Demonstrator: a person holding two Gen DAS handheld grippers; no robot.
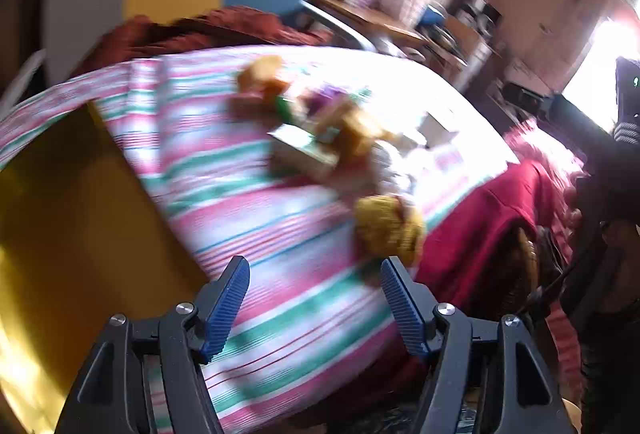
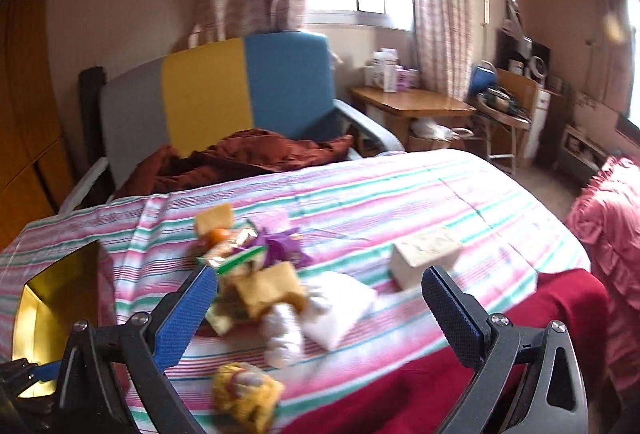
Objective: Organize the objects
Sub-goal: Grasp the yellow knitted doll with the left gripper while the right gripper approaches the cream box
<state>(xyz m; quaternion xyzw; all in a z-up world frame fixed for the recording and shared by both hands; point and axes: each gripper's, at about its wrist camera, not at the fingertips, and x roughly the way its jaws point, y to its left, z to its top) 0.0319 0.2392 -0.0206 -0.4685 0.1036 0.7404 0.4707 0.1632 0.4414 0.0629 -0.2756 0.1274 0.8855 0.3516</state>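
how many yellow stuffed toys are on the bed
1. The yellow stuffed toy lies near the front edge of the striped bedsheet, just ahead of the snack pile. More could be buried under that pile.

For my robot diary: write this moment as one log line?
left gripper: open, empty | right gripper: open, empty | snack pile: on bed | gold box: open

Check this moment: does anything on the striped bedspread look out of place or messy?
Yes. A jumble of snack packets lies heaped mid-bed on the striped bedspread, overlapping at odd angles, with a white pouch beside it and a yellow fuzzy item apart near the edge. Nothing looks spilled; blur hides finer detail.
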